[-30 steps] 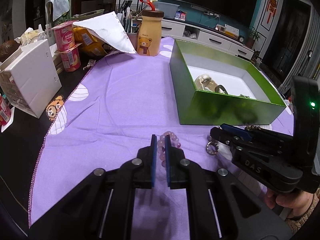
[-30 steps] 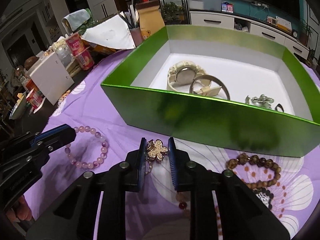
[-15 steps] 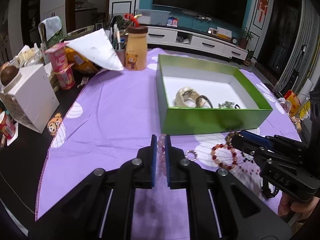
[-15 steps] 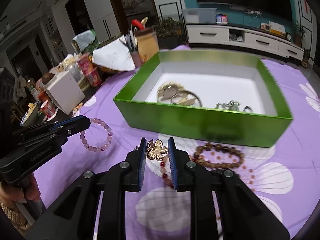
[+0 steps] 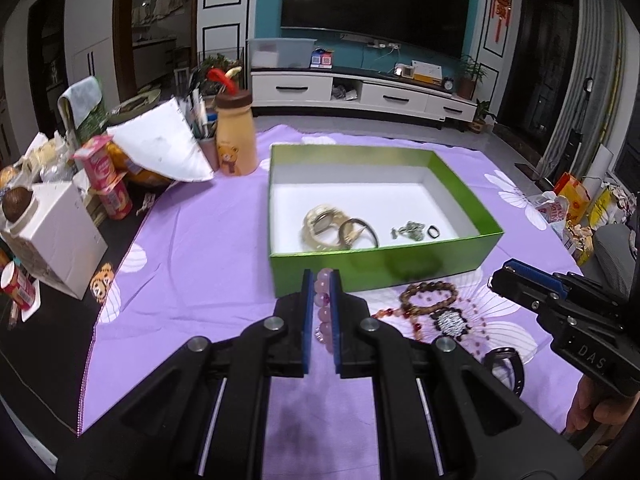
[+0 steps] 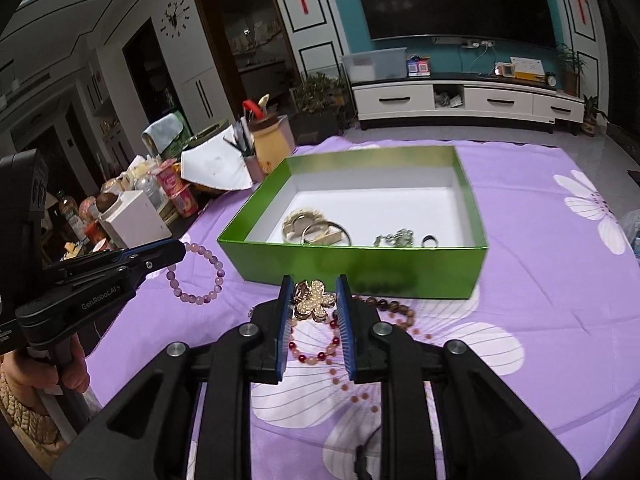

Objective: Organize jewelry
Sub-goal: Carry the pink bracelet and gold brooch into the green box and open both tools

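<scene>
My left gripper [image 5: 321, 276] is shut on a pink bead bracelet [image 5: 323, 308] and holds it above the purple cloth; the bracelet hangs from it in the right wrist view [image 6: 196, 272]. My right gripper [image 6: 313, 286] is shut on a gold flower brooch [image 6: 314, 300], lifted just in front of the green box [image 6: 360, 266]. The green box [image 5: 456, 176] holds a cream watch [image 5: 322, 222], a bangle [image 5: 357, 232], a small silver piece [image 5: 410, 230] and a dark ring [image 5: 433, 232].
On the cloth in front of the box lie a brown bead bracelet [image 5: 428, 294], a red bead bracelet [image 6: 316, 344] and a black band [image 5: 506, 362]. A bear bottle [image 5: 235, 136], yoghurt cups [image 5: 106, 176] and a white box [image 5: 56, 236] crowd the left side.
Both grippers have risen and pulled back from the cloth, each carrying its piece. The box and table look smaller and farther away.
</scene>
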